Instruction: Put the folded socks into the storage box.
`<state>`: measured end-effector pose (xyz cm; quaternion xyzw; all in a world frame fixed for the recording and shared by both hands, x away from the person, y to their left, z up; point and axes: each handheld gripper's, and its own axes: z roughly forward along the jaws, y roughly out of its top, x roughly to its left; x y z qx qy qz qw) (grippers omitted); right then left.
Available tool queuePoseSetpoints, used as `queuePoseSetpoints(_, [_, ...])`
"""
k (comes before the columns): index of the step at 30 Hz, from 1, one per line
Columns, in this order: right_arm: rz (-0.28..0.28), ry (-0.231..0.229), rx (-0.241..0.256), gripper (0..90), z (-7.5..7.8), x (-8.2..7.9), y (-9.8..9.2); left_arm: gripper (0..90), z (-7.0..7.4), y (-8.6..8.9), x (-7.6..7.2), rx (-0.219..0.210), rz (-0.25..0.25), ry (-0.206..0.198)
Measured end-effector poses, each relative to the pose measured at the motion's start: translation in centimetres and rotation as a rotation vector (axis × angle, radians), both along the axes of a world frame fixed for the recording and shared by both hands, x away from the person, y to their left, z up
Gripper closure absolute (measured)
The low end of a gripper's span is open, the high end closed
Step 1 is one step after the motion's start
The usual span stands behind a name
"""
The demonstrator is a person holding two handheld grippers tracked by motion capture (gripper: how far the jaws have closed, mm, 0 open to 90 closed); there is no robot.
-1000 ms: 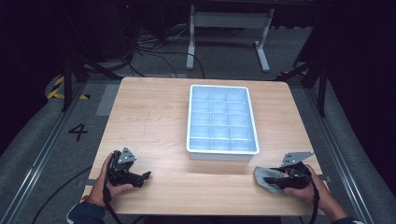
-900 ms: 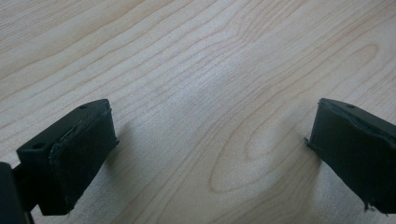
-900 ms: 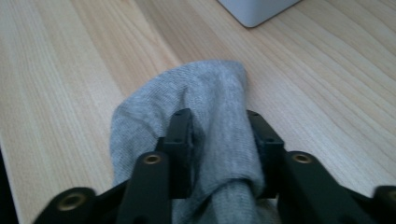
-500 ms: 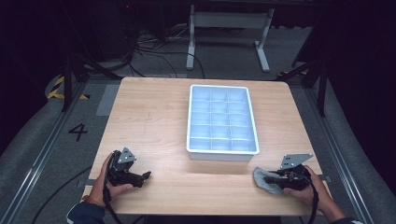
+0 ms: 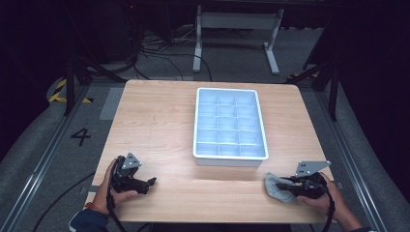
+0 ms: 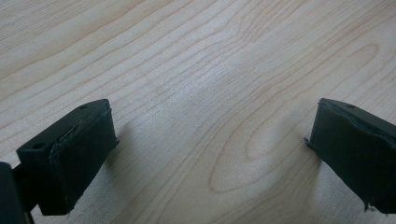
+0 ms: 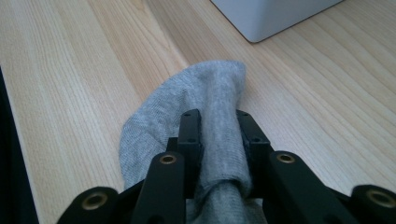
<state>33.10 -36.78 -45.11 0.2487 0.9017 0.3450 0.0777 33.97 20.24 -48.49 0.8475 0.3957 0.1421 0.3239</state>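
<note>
A grey sock (image 5: 276, 187) lies at the table's front right corner. My right gripper (image 5: 285, 184) is shut on it, and in the right gripper view the sock (image 7: 205, 107) bunches up between the two black jaws of the right gripper (image 7: 218, 122) and spreads onto the wood ahead. My left gripper (image 5: 151, 182) rests at the front left of the table, held by a hand. In the left gripper view the left gripper (image 6: 210, 140) stands open over bare wood with nothing between the jaws.
A white tray (image 5: 230, 157) divided into several compartments sits in the middle of the wooden table (image 5: 159, 116), just beyond the sock; its corner (image 7: 271, 18) shows in the right gripper view. Dark floor, cables and a metal stand lie beyond the far edge.
The right gripper with the sock has shifted slightly toward the table's front edge. The left gripper has stayed in place.
</note>
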Motion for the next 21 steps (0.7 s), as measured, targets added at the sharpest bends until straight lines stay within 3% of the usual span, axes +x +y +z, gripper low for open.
queuePoseSetpoints(12, [-0.059,-0.056,0.06,75.2,1.3,-0.2,-2.0,0.7,0.0,0.0,0.0,0.0,0.0,0.0])
queuePoseSetpoints(21, [-0.077,-0.083,0.095,75.2,2.3,-0.4,-2.5,0.7,0.0,0.0,0.0,0.0,0.0,0.0])
